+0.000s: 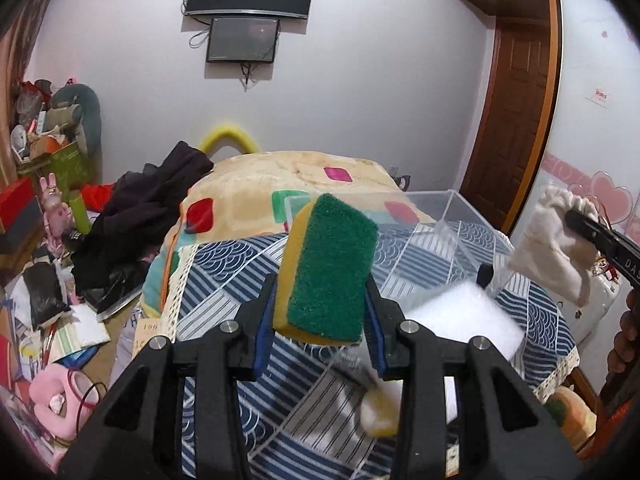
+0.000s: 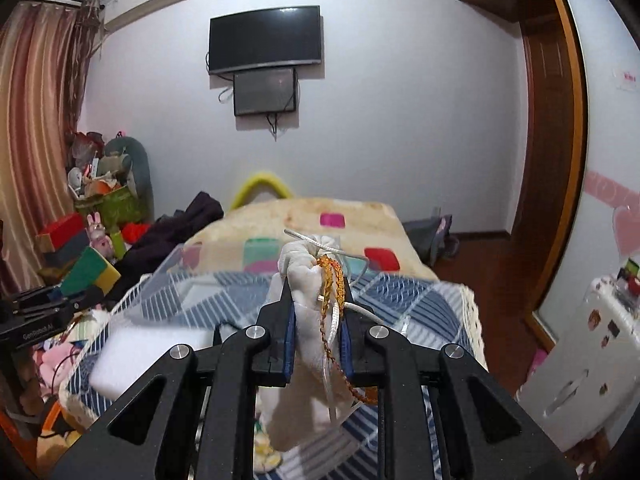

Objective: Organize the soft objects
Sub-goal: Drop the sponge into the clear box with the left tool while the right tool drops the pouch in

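My left gripper point(image 1: 322, 308) is shut on a yellow sponge with a green scouring face point(image 1: 330, 268) and holds it above the blue patterned cloth, in front of a clear plastic box point(image 1: 448, 216). The sponge also shows at the left of the right wrist view point(image 2: 90, 270). My right gripper point(image 2: 316, 320) is shut on a white drawstring pouch point(image 2: 310, 344) with an orange cord, held above the table. The pouch shows at the right of the left wrist view point(image 1: 554, 248). A white foam block point(image 1: 460, 320) lies on the cloth near the box.
A small yellow and white soft object point(image 1: 378, 412) lies on the cloth below my left gripper. A patterned blanket point(image 1: 280, 184) covers the far part. Clutter and dark clothes point(image 1: 156, 204) pile at the left. A wooden door point(image 1: 516, 112) stands at the right.
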The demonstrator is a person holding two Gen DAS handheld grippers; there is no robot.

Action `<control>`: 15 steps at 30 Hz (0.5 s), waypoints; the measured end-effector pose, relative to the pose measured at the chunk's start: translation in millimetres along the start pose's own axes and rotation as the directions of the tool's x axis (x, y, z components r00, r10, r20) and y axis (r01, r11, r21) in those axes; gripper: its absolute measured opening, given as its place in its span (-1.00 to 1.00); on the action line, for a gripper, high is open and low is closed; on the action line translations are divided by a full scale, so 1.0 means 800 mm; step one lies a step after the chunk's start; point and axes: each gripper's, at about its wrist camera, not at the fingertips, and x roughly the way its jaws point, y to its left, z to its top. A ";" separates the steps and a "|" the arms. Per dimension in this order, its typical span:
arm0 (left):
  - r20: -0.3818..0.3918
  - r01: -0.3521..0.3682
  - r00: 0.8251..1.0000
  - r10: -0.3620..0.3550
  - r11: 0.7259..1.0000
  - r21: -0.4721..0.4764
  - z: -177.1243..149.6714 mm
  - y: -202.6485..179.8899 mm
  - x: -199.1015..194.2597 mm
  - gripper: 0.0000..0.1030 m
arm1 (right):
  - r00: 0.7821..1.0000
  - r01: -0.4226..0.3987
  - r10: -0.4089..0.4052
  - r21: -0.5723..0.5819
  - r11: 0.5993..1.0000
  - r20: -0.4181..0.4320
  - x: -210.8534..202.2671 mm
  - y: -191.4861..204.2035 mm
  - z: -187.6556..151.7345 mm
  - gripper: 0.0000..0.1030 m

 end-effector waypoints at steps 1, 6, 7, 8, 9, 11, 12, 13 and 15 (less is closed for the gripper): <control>-0.004 0.006 1.000 -0.006 1.000 0.001 0.006 0.000 0.005 -0.25 | 1.000 0.001 -0.001 -0.005 1.000 0.009 0.003 0.002 0.004 -0.70; -0.026 0.034 0.999 -0.034 0.999 0.000 0.029 -0.003 0.027 -0.25 | 0.999 -0.011 0.011 -0.018 1.000 0.044 0.016 0.012 0.024 -0.70; -0.032 0.040 0.999 -0.040 0.999 0.000 0.033 -0.004 0.032 -0.25 | 0.999 -0.010 0.011 -0.023 1.000 0.049 0.020 0.016 0.027 -0.70; -0.040 0.041 0.998 -0.041 0.999 0.001 0.036 -0.005 0.037 -0.25 | 0.999 -0.011 0.013 -0.028 1.000 0.053 0.023 0.019 0.030 -0.70; -0.051 0.042 0.998 -0.042 0.999 0.004 0.040 -0.006 0.044 -0.25 | 0.998 -0.015 0.017 -0.034 0.999 0.055 0.028 0.022 0.033 -0.70; -0.070 0.045 0.997 -0.045 0.999 0.007 0.046 -0.007 0.057 -0.25 | 0.998 -0.021 0.023 -0.045 0.999 0.055 0.038 0.027 0.037 -0.70; -0.084 0.042 0.996 -0.042 0.999 0.008 0.048 -0.007 0.065 -0.25 | 0.998 -0.022 0.025 -0.051 0.998 0.050 0.045 0.030 0.038 -0.70; -0.097 0.038 0.995 -0.037 0.999 0.007 0.050 -0.006 0.071 -0.25 | 0.999 -0.024 0.027 -0.056 0.998 0.044 0.050 0.031 0.038 -0.70; -0.134 0.036 0.990 -0.035 0.999 0.006 0.054 -0.005 0.088 -0.25 | 0.999 -0.026 0.029 -0.065 0.998 0.034 0.061 0.035 0.038 -0.70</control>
